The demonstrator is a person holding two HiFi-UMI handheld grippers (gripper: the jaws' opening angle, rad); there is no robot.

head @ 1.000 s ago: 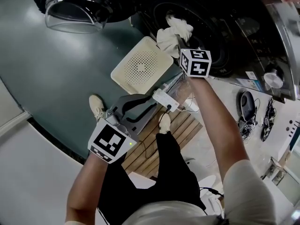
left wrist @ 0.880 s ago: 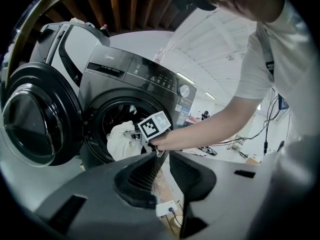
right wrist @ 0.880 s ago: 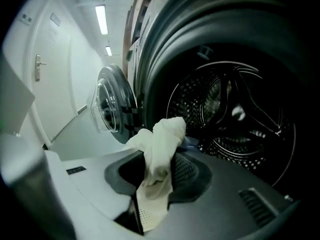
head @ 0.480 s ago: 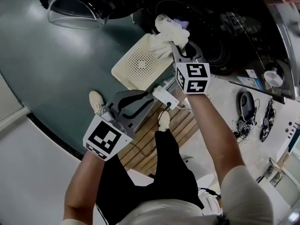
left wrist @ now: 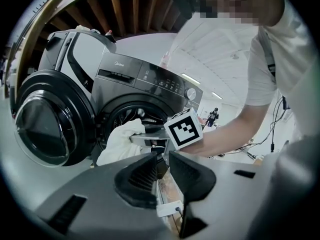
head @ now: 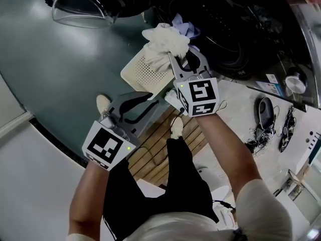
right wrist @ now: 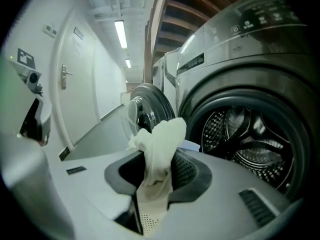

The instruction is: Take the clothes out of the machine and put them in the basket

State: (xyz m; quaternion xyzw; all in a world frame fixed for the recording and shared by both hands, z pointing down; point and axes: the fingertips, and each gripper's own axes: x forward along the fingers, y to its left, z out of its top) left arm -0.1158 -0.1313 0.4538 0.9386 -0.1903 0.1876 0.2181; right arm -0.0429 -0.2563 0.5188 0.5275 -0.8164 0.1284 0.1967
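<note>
White garment point(head: 163, 44) pinched in my right claw point(head: 181, 59).
Narrowed jaws clamp the fabric, which bunches past the tips, over the perforated basket point(head: 143, 74) outside the washer drum point(head: 225, 29); my left claw point(left wrist: 161, 164) is empty, barely parted.

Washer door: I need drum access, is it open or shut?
Open: the washer door stands swung aside at left, and the drum shows through the uncovered opening.

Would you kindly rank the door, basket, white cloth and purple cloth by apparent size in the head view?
1. door, cut off by the frame.
2. basket and white cloth: about alike; the cloth covers part of the basket.
3. purple cloth.
</note>
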